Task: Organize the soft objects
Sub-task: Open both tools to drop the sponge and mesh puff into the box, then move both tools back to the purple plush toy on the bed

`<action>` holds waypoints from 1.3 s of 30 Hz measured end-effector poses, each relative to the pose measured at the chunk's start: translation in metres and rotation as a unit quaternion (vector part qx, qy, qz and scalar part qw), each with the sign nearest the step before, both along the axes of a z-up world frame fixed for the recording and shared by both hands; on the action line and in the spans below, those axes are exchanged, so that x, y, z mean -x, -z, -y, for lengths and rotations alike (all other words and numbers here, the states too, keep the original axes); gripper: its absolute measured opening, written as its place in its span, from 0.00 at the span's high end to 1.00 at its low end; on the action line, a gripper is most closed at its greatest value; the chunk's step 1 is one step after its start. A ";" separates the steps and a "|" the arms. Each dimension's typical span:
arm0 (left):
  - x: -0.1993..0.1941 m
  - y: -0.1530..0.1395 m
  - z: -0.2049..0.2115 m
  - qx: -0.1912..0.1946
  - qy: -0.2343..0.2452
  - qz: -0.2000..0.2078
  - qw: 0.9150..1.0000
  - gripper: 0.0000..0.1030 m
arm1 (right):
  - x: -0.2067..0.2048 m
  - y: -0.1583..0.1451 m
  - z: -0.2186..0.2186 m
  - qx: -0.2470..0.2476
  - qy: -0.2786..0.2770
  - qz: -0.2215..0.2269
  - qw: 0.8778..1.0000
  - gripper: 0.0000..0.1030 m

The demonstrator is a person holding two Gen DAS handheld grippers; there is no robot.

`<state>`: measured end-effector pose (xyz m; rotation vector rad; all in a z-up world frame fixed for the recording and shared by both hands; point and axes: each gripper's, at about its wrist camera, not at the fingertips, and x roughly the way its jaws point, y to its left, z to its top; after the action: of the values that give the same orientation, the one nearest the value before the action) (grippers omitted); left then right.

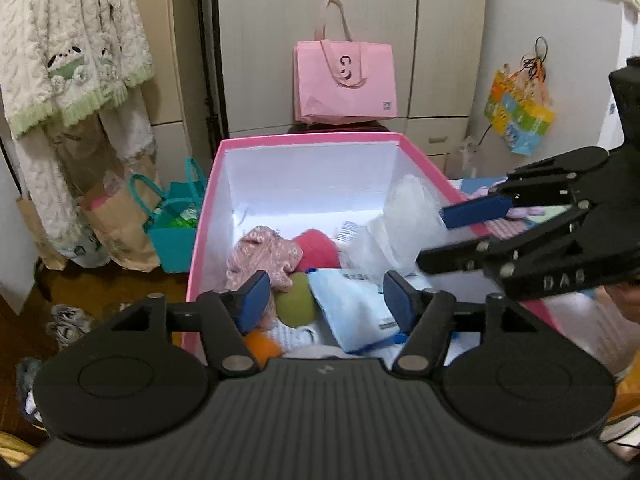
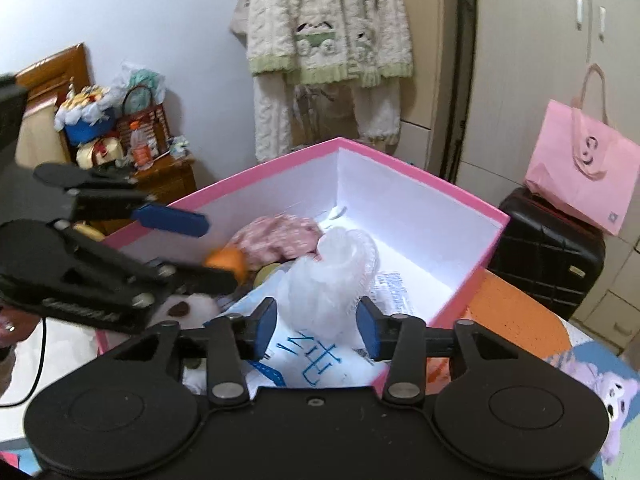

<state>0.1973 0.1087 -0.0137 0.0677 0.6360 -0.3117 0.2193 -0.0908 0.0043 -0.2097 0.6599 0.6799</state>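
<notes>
Both claws hang over the pink box (image 1: 308, 138), which already holds the soft things: a pink floral cloth (image 1: 264, 254), a red piece (image 1: 318, 248), a green ball (image 1: 296, 300), an orange ball (image 1: 262, 346), a pale blue printed bag (image 1: 352, 312) and a white mesh puff (image 2: 332, 276). The left claw (image 1: 326, 300) stands part open with nothing between its pads; the right claw (image 2: 316, 328) is also part open, its pads beside the puff but apparently not pressing it, so it seems just let go. To finish this well, lift each claw straight up clear of the rim, so no mesh snags and drags back out. The right wrist view alone shows a purple plush toy (image 2: 608, 392) lying outside the box, likely the next item; the left wrist view alone shows the red piece.
</notes>
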 end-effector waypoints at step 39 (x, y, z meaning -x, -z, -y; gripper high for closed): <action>0.045 -0.055 0.179 0.073 0.200 -0.054 0.975 0.23 | 0.110 -0.027 0.195 0.002 0.096 0.090 0.991 0.27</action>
<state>0.1521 -0.0700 0.0410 0.0379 0.7031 -0.7557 0.1095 -0.2861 0.0314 -0.2044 0.5011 0.4682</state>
